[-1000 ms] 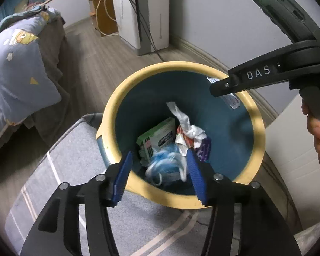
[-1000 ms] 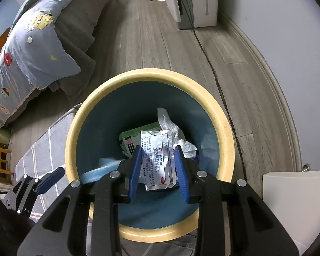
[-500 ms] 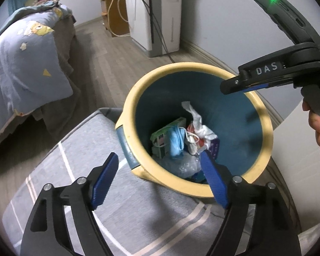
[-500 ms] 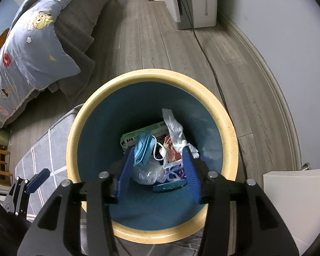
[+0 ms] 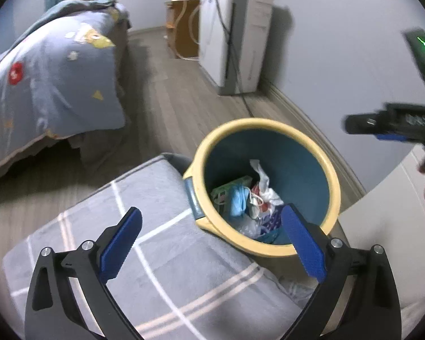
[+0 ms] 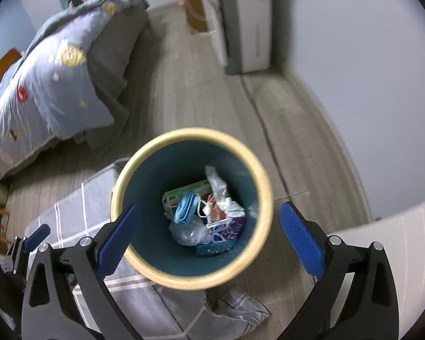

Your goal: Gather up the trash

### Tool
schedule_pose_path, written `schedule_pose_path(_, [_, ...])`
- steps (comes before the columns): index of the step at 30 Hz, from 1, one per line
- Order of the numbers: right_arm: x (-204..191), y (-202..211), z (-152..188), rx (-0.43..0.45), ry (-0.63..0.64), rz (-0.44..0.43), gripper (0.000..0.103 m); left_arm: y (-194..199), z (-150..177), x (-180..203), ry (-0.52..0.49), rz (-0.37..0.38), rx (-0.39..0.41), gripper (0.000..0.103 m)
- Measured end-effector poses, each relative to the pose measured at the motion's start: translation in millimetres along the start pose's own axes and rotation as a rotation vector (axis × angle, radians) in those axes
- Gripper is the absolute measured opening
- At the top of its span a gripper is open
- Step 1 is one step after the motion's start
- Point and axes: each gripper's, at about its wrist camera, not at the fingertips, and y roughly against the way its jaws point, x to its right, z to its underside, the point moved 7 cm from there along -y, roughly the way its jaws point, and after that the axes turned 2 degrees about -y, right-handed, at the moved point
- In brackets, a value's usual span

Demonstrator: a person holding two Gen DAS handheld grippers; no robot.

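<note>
Beside the grey blanket (image 5: 167, 255), the bin (image 6: 265, 198) holds trash (image 6: 209, 218).

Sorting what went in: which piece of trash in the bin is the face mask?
The light blue mask with white ear loops, atop the pile inside the bin, left of the white crumpled wrapper.

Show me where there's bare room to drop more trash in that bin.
Inside the bin, the free patch is the dark floor along the near wall, under the rim closest to the right gripper. The middle is crowded: blue mask, green box, crumpled wrappers and clear plastic piled touching.
</note>
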Motion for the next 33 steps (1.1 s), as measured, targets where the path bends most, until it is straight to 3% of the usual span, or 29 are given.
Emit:
schedule_pose_path(3, [5, 26, 5, 0.028, -0.036, 0.001, 0.097, 24, -5, -4, 0.043, -0.037, 0.012, 0.098])
schedule_pose_path(5, [11, 42, 13, 0.037, -0.041, 0.048, 0.097, 35, -4, -5, 0.069, -0.050, -0.016, 0.098])
schedule_pose_path(9, [15, 68, 27, 0.074, -0.010, 0.102, 0.097, 48, 5, -1, 0.034, -0.074, -0.138, 0.098])
schedule_pose_path(12, [19, 82, 38, 0.091, -0.012, 0.141, 0.097, 66, 9, 4, 0.031, -0.037, -0.099, 0.098])
schedule_pose_path(16, [19, 86, 55, 0.066, 0.019, 0.103, 0.097, 82, 13, 8, 0.061, 0.009, -0.065, 0.098])
schedule_pose_path(22, [13, 70, 68, -0.013, -0.004, 0.049, 0.097, 88, 11, -3, 0.067, -0.026, -0.032, 0.098])
schedule_pose_path(27, [3, 63, 70, -0.008, -0.010, -0.017, 0.097, 92, 7, -3, 0.001, -0.086, -0.014, 0.098])
schedule_pose_path(29, [0, 63, 70, 0.000, 0.008, 0.012, 0.097, 93, 8, -1, -0.020, -0.098, -0.017, 0.098])
schedule_pose_path(33, [-7, 75, 68, 0.064, 0.076, 0.067, 0.097, 97, 9, 3, -0.014, -0.055, -0.018, 0.098])
